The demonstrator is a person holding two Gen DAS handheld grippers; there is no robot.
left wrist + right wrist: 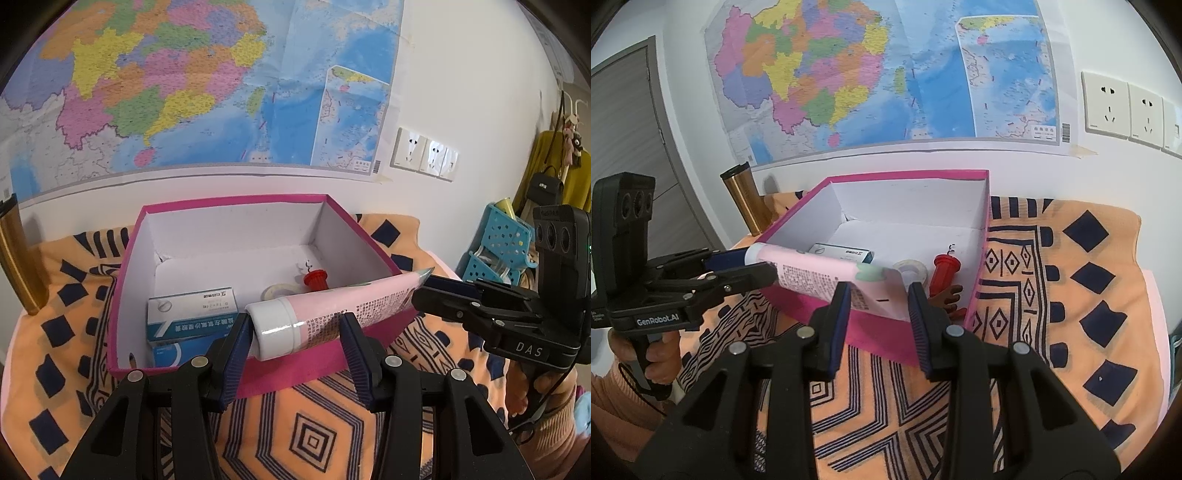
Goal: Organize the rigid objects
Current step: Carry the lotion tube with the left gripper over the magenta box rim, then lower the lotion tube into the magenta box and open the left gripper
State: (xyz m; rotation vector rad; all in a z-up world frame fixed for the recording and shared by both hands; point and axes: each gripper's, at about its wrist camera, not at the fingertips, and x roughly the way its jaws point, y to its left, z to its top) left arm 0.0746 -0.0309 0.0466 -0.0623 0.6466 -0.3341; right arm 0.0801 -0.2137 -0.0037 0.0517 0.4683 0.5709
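A pink tube with a white cap (325,314) hangs level over the near wall of the pink box (317,363). My left gripper (293,334) is around its cap end, and its fingers (236,341) touch it. My right gripper (877,301) is around the flat tail end of the tube (820,275); its fingers look slightly apart from it. The right gripper also shows in the left wrist view (424,291), at the tail. The left gripper shows in the right wrist view (753,266), at the cap. Inside the box (886,332) lie blue medicine boxes (192,314), a tape roll (279,291) and a red corkscrew (316,278).
The box stands on an orange patterned cloth (314,435) over the table. A gold flask (744,199) stands at the back left by the wall. A blue plastic basket (496,243) is off the table's right side. A map and sockets are on the wall behind.
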